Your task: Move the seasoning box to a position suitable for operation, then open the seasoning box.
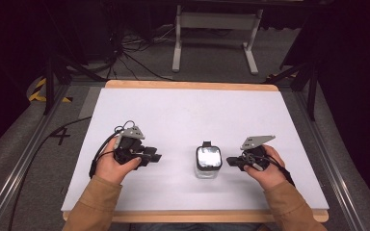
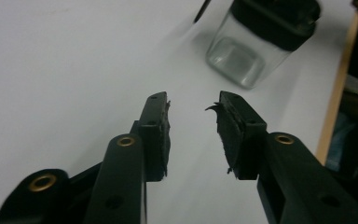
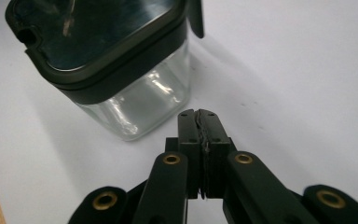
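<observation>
clear square glass jar (image 3: 140, 105) looks glossy under a matt black plastic lid (image 3: 98, 44); the white counter (image 1: 183, 115) is smooth and matt, wood-edged.

A clear glass jar (image 1: 207, 162) with a black lid stands upright near the front edge of the white table (image 1: 188, 115), the one obstacle on the surface. It sits between the left gripper (image 1: 155, 157) and the right gripper (image 1: 230, 161), the right one just beside it. Bare surface runs from the jar to the far edge and both far corners.
</observation>
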`<state>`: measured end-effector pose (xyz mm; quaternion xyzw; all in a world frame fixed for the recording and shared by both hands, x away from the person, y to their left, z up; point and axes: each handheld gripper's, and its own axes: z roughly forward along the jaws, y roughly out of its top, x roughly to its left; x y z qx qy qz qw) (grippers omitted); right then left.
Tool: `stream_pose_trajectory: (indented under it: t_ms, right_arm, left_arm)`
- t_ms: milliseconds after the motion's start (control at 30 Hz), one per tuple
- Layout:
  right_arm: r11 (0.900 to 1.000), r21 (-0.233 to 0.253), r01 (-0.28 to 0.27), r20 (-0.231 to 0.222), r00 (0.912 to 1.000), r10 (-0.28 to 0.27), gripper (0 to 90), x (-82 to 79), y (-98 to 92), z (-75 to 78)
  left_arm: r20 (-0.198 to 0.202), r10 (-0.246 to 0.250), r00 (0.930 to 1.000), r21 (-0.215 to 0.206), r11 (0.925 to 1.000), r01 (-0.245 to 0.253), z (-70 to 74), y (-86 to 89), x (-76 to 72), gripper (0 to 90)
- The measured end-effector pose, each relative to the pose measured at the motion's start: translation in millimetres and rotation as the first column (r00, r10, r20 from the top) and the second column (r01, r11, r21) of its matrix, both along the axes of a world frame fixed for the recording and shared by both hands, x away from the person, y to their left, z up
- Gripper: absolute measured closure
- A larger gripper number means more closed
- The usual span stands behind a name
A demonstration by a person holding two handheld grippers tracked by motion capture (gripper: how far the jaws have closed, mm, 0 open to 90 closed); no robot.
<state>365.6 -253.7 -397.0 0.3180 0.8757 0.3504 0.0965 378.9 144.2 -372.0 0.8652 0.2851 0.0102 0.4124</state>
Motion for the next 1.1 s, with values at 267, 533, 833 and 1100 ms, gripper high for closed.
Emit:
stream_pose_trajectory:
  t_ms: [267, 533, 833, 1100]
  right_arm:
    - [0.998, 0.034, 0.048, 0.014, 0.9987, -0.049, 89.3, 1.5, -18.1, 7.0]
    - [0.996, 0.079, 0.029, 0.026, 0.9992, -0.031, 89.5, 2.2, -18.0, 19.1]
    - [0.997, 0.013, -0.078, 0.034, 0.9964, 0.077, 89.7, 27.6, 12.6, 55.3]
    - [0.987, -0.063, -0.146, 0.003, 0.9893, 0.146, 90.0, 46.4, 36.8, 72.0]
  left_arm:
    - [-0.019, -0.041, 0.999, 0.042, 0.9982, 0.042, 26.0, -18.4, 1.2, 68.3]
    - [0.019, -0.016, 0.9997, 0.083, 0.9964, 0.014, 27.4, -26.2, 3.3, 65.0]
    - [0.018, -0.08, 0.9966, 0.088, 0.993, 0.078, 30.3, -24.6, -5.7, 67.5]
    - [0.008, -0.081, 0.9967, 0.089, 0.9928, 0.08, 26.4, -21.5, -8.5, 67.7]
